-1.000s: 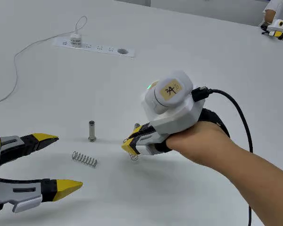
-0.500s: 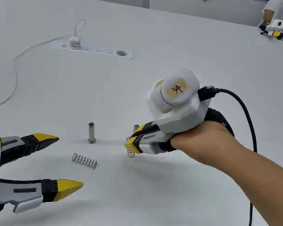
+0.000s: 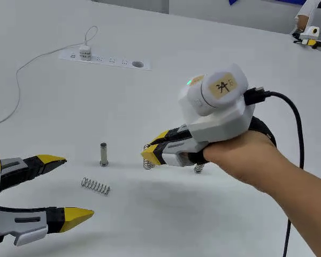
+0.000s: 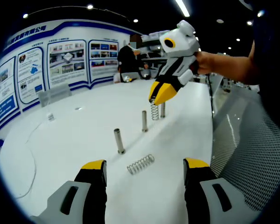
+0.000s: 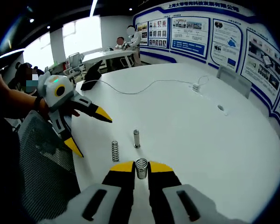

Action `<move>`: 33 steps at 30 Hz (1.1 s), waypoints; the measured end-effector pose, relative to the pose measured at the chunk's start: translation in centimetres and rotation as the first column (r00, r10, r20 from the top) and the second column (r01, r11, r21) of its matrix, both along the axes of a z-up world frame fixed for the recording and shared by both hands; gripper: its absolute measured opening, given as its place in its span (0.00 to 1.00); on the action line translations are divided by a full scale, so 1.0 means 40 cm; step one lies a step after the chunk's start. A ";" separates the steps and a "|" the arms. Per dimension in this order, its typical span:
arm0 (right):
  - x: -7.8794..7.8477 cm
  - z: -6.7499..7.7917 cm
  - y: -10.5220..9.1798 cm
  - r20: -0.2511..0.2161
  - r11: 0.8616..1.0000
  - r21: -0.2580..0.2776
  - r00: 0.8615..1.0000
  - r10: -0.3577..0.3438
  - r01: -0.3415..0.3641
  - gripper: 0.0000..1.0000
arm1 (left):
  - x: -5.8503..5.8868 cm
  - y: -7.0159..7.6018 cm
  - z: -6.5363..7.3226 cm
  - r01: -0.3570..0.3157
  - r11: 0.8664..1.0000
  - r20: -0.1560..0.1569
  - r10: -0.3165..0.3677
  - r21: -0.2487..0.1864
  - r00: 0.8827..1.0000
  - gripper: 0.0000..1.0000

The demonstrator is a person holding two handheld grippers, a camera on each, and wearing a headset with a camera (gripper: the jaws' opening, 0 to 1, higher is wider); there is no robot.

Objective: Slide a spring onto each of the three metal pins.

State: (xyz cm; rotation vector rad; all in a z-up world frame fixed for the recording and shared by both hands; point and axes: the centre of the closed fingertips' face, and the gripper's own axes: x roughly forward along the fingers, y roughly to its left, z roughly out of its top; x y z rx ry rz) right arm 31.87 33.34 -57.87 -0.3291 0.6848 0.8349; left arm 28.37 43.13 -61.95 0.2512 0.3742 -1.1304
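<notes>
spring (image 5: 141,169) between right hand-held gripper (image 5: 141,165) jaws

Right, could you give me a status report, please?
Left gripper open. Right gripper shut on upright spring. Bare pin waiting, loose spring lying near it. Nothing in the way.

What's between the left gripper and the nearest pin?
A loose spring lies flat between the left gripper and that pin; the left gripper view shows it.

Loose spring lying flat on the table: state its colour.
Silvery bare metal. The loose spring shows best in the left gripper view.
</notes>
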 end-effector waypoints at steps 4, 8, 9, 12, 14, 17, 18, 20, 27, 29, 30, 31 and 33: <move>0.011 0.021 -0.007 0.025 1.000 0.006 1.000 -0.013 0.012 0.12 | 0.001 0.001 0.001 -0.001 1.000 0.000 0.001 -0.001 1.000 0.68; 0.027 0.038 -0.019 0.049 0.999 0.013 0.998 -0.034 0.034 0.12 | 0.000 0.000 0.001 -0.001 1.000 0.000 0.001 -0.004 1.000 0.68; 0.031 0.041 -0.022 0.054 0.999 0.017 0.998 -0.040 0.039 0.12 | 0.000 0.000 0.001 0.000 1.000 0.001 0.000 -0.004 1.000 0.68; 0.042 0.045 -0.031 0.066 0.998 0.020 0.996 -0.058 0.057 0.12 | 0.000 0.000 0.000 -0.001 1.000 0.000 0.001 -0.005 1.000 0.68; 0.046 0.045 -0.034 0.068 0.998 0.022 0.996 -0.064 0.063 0.12 | 0.001 0.001 -0.001 -0.002 1.000 0.000 0.002 -0.006 1.000 0.68; 0.056 0.043 -0.038 0.072 0.997 0.025 0.995 -0.075 0.073 0.12 | 0.003 0.002 -0.002 -0.004 1.000 0.000 0.004 -0.005 1.000 0.68; 0.060 0.041 -0.041 0.070 0.997 0.027 0.995 -0.078 0.076 0.12 | 0.003 0.002 -0.003 -0.005 1.000 -0.001 0.005 -0.006 1.000 0.68; 0.064 0.036 -0.041 0.067 0.996 0.030 0.994 -0.083 0.081 0.12 | 0.004 0.003 -0.003 -0.006 1.000 -0.002 0.006 -0.006 1.000 0.69; 0.078 0.018 -0.042 0.056 0.995 0.034 0.994 -0.092 0.090 0.12 | 0.006 0.007 -0.011 -0.011 1.000 -0.007 0.011 -0.004 1.000 0.69; 0.077 0.014 -0.044 0.052 0.995 0.034 0.994 -0.094 0.093 0.12 | 0.006 0.007 -0.011 -0.013 1.000 -0.008 0.013 -0.004 1.000 0.68; 0.077 0.011 -0.046 0.050 0.995 0.034 0.994 -0.097 0.095 0.12 | 0.007 0.008 -0.012 -0.014 1.000 -0.009 0.014 -0.004 1.000 0.68; 0.076 0.010 -0.046 0.049 0.995 0.035 0.994 -0.098 0.096 0.12 | 0.006 0.008 -0.012 -0.014 1.000 -0.009 0.014 -0.004 1.000 0.68; 0.076 0.009 -0.046 0.048 0.994 0.040 0.994 -0.101 0.099 0.12 | 0.007 0.008 -0.014 -0.013 1.000 -0.010 0.013 -0.002 1.000 0.68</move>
